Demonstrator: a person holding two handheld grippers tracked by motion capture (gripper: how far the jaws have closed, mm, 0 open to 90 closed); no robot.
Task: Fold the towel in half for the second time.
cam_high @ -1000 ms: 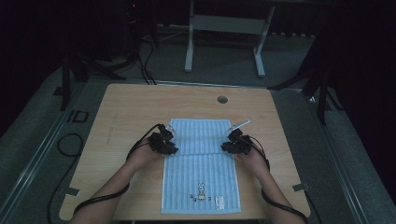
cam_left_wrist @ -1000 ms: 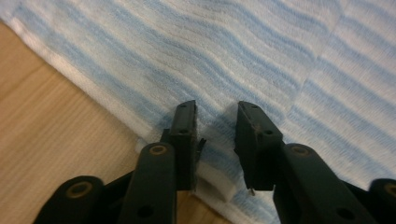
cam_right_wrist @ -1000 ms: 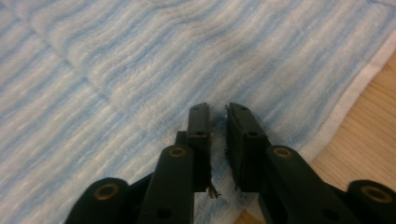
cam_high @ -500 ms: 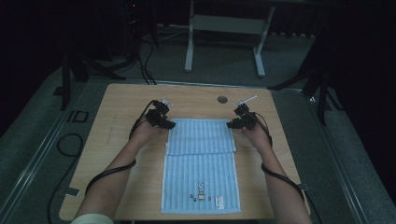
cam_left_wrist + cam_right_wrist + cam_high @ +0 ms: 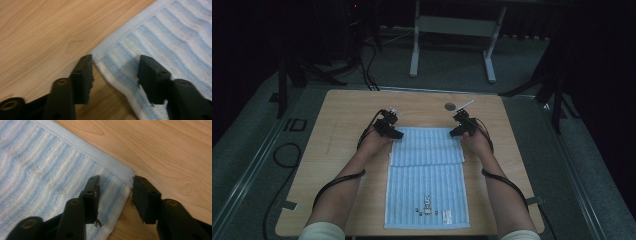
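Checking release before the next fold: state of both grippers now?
Left gripper: open, jaws have just been closing a little, straddling the towel corner, not pinching it.
Right gripper: open, jaws likewise just closing slightly, astride the other far corner.

The only lettering I can read is a dark "ID" [image 5: 294, 124] on the grey floor strip beside the table, out past the left gripper [image 5: 393, 133]. A small label [image 5: 447, 216] sits at the towel's [image 5: 427, 185] near end, its print too small to read.
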